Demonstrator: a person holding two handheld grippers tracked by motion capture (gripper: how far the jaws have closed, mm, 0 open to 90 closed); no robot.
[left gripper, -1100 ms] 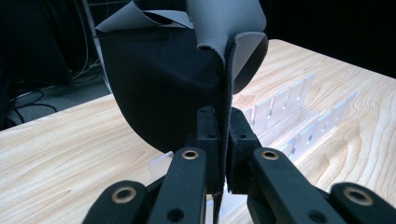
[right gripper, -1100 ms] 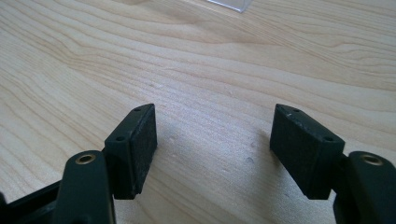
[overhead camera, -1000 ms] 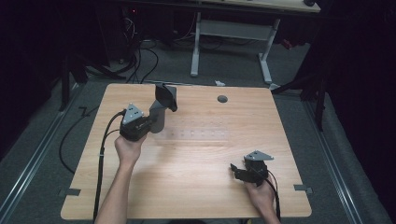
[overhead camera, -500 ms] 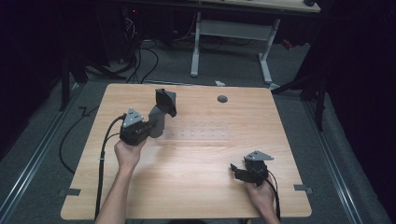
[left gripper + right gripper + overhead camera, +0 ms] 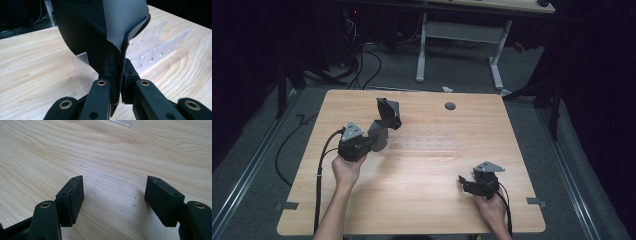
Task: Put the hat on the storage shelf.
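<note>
A dark grey, floppy pad (image 5: 388, 114) hangs above the left half of the wooden table (image 5: 422, 205), with my left gripper (image 5: 379, 137) shut on its lower edge. In the left gripper view the pad (image 5: 100, 30) rises straight up from the pinched jaws of the left gripper (image 5: 119, 72). Just behind it stands a clear slotted rack (image 5: 155, 32), seen faintly mid-table as the rack (image 5: 427, 144) in the high view. My right gripper (image 5: 463, 181) rests near the front right. The right gripper (image 5: 113, 200) stands open, with only bare wood between its jaws.
A clear upright plate (image 5: 81, 65) stands at the near end of the rack, close to the pad. A round cable hole (image 5: 450, 106) lies at the table's far side. Cables and desk legs (image 5: 422, 45) occupy the floor beyond.
My left gripper has drawn back a little toward the person with the pad, which now sits lower over the table. The right gripper has stayed put.
</note>
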